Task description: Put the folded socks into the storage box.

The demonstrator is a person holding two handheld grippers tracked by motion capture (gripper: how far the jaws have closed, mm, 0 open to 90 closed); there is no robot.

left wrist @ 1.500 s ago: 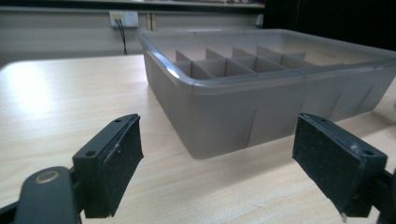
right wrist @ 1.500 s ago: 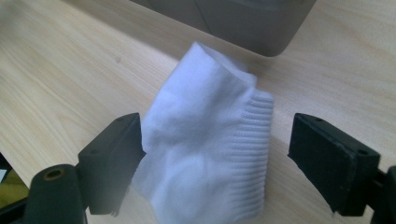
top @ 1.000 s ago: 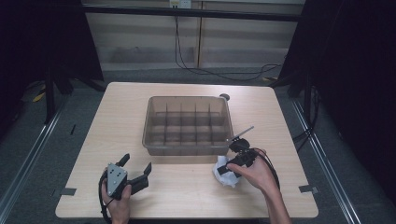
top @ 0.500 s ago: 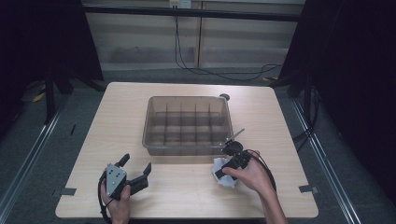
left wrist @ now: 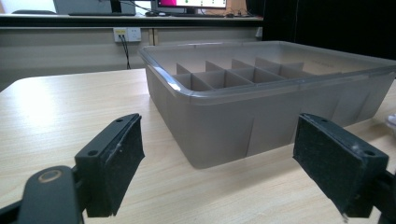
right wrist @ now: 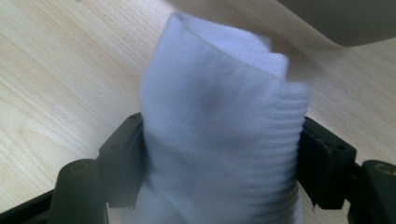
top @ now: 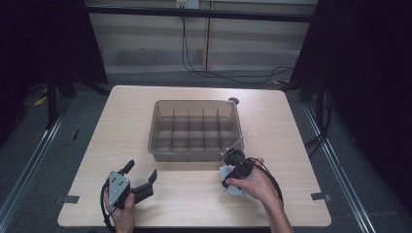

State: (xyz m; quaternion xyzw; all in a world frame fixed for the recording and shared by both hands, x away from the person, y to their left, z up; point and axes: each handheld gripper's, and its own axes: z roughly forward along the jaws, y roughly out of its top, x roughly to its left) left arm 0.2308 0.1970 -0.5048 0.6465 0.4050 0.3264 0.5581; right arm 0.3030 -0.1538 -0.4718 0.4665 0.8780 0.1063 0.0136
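Beside the grey divider bin (top: 197, 130), right tongs (right wrist: 219, 154) closing — pinching a white sock (right wrist: 219, 135), left tongs (left wrist: 219, 172) apart — no writing legible.

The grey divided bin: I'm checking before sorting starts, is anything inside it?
The grey divided bin shows bare compartments with nothing in them in the high view. The near wall hides the bottoms of the front row in the left gripper view.

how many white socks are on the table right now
1: a rolled white sock between the right gripper's pads, near the divided bin's front right corner. The hand may hide others.
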